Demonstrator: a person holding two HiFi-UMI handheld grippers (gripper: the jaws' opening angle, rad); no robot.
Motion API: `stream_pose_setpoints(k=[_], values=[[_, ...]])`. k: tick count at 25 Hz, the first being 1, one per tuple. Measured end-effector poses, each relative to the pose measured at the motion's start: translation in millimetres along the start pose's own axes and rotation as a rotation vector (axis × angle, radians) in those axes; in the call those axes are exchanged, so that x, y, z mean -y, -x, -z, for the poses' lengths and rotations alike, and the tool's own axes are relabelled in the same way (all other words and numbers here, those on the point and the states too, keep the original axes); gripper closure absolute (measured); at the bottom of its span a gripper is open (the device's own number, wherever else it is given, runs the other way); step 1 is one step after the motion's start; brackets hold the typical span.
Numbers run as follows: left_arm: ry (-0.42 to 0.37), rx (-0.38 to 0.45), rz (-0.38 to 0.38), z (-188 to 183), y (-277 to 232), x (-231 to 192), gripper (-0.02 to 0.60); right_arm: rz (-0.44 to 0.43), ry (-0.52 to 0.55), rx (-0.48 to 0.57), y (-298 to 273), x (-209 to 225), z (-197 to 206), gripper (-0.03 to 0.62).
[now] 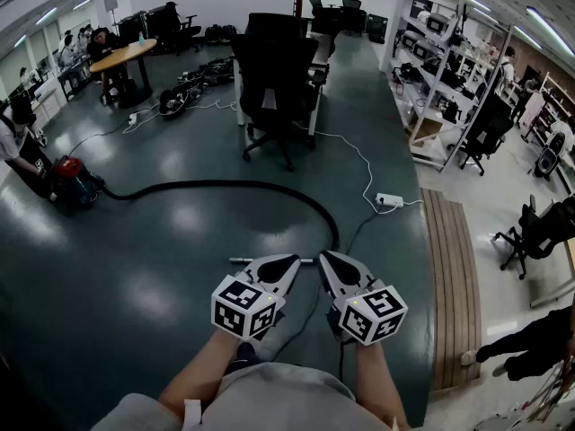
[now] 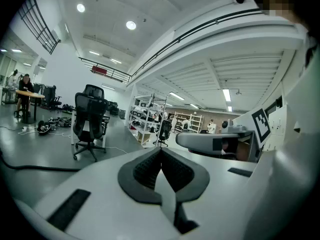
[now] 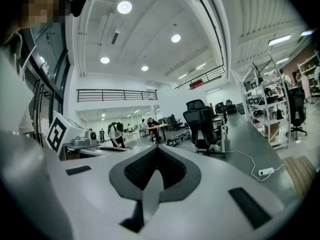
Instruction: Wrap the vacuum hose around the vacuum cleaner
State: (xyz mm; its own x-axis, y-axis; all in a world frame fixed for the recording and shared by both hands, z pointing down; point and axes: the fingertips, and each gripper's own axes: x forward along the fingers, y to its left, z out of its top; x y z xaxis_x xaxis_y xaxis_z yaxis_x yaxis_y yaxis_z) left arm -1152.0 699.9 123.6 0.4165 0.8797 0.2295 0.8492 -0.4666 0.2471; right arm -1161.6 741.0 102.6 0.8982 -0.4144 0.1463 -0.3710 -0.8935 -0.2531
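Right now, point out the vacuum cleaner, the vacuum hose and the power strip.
vacuum cleaner [image 1: 66,174]: head view, its red body.
vacuum hose [image 1: 235,184]: head view, middle of its arc.
power strip [image 1: 389,200]: head view, its white casing.

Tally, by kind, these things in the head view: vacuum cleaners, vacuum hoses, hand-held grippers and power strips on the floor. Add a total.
Vacuum cleaner: 1
Vacuum hose: 1
Grippers: 2, the left gripper and the right gripper
Power strip: 1
Total: 5
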Motion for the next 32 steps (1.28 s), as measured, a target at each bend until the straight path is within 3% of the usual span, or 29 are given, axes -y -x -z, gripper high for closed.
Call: stream_pose_setpoints(k=[17, 32], values=[[-0.012, -0.008, -0.011, 0.3, -26.7, 4.0, 0.574, -0.025, -0.013, 0.012, 3.6, 25.8, -3.1, 0.588], [-0.023, -0.027, -0.076, 2.9, -51.2, -2.0, 0.574, -0.053, -0.015, 0.009, 10.1, 61.6, -2.4, 0.588]])
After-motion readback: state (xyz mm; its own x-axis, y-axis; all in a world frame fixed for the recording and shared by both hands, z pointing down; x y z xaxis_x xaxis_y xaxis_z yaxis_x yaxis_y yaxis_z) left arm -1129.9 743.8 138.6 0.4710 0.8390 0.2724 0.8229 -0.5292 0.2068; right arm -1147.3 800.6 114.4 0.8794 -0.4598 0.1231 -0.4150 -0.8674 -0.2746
